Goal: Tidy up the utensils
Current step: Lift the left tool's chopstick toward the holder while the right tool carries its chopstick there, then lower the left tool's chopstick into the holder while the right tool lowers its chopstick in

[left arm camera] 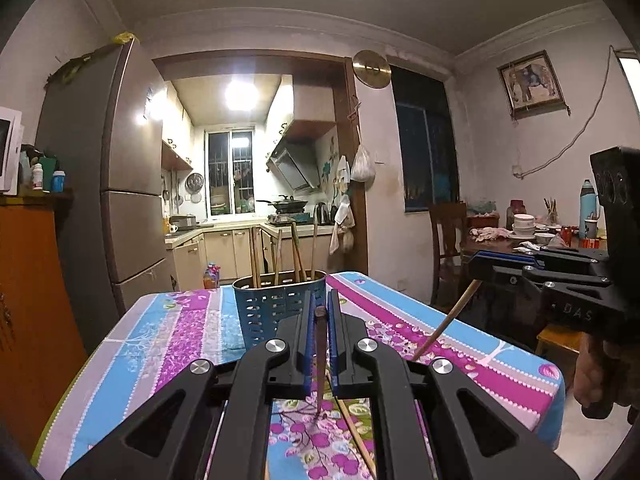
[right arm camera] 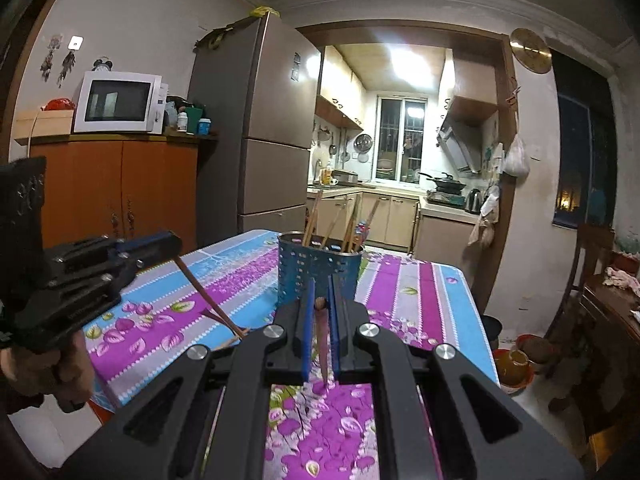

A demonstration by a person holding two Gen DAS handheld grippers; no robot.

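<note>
A blue perforated utensil holder [left arm camera: 276, 312] [right arm camera: 320, 268] stands on the floral tablecloth [left arm camera: 180, 340] with several chopsticks upright in it. My left gripper [left arm camera: 320, 300] [right arm camera: 176, 246] is shut on a dark chopstick [left arm camera: 320, 360] [right arm camera: 208, 300], which hangs down from its pads, lifted over the table just short of the holder. My right gripper [right arm camera: 321, 292] [left arm camera: 474, 268] is shut on a second chopstick [right arm camera: 322, 344] [left arm camera: 444, 328], held the same way, to the right of the left one. One loose chopstick [left arm camera: 356, 432] lies on the cloth below the left gripper.
A tall fridge [right arm camera: 256, 140] and an orange cabinet [right arm camera: 120, 192] with a microwave [right arm camera: 120, 102] stand on the left. On the right are a wooden chair [left arm camera: 448, 240] and a second table [left arm camera: 520, 240] with bowls. The kitchen doorway lies behind the holder.
</note>
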